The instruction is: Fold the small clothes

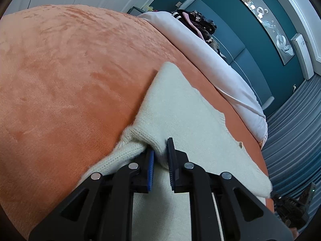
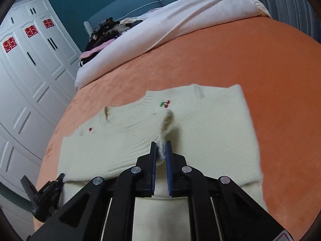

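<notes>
Wardrobe: white panelled wardrobe doors (image 2: 30,64) with red paper cut-outs fill the far left of the right wrist view.
Clothes pile: a dark heap of mixed garments (image 2: 108,32) lies at the head of the bed, against the teal padded headboard (image 2: 128,4).
Duvet: a pale pink-white duvet (image 2: 160,30) is bunched along the head end, beside the pile.
Bedspread: an orange plush bedspread (image 1: 70,70) covers the rest of the bed.
Sweater: a small cream knitted sweater with an embroidered red cherry motif (image 2: 210,124) lies spread on the orange bedspread, near its front edge; its ribbed neckline faces the headboard.
Left gripper: the black two-finger left gripper with blue pads (image 1: 160,156) is nearly closed, its jaws pinching a raised fold of the cream knit at one edge of the sweater. In the right wrist view it shows as a dark shape (image 2: 47,198) at the sweater's lower left corner.
Right gripper: the matching black right gripper (image 2: 161,152) has its jaws closed on a bunched tuft of the knit, lifted into a small peak in the middle of the sweater, below the cherry motif.
Wall: a long framed picture with silver and gold forms (image 1: 266,24) hangs on the teal wall.
Curtain: a grey-blue pleated curtain (image 1: 291,130) hangs at the far right.
</notes>
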The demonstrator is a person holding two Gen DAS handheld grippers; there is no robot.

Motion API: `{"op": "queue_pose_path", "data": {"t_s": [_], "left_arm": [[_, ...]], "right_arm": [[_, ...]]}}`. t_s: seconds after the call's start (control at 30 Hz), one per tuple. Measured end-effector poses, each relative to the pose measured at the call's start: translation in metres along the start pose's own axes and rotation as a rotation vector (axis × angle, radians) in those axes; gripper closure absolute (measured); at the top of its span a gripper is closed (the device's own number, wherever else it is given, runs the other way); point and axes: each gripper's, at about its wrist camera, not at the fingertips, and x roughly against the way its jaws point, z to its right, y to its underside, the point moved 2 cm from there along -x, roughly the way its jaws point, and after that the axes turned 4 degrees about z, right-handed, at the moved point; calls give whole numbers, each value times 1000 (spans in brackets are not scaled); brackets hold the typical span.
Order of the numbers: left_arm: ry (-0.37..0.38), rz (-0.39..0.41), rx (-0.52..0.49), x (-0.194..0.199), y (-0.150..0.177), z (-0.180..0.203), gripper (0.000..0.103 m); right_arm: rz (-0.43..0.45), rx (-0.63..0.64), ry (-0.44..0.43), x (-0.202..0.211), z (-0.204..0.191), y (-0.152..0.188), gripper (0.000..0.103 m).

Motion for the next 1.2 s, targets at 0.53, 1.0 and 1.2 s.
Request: {"op": "queue_pose_path", "data": {"t_s": [0.53,1.0,1.2], "left_arm": [[-19,-155,20,125,5,-20,14],[-53,-346,57,208,87,-32,12],[-75,-414,69,211,87,-24,96]], "right_arm": [[-101,29,88,169,63,114,31],[-263,-266,-83,201,78,230,28],[-210,-274,-56,200,59,221,93]]}}
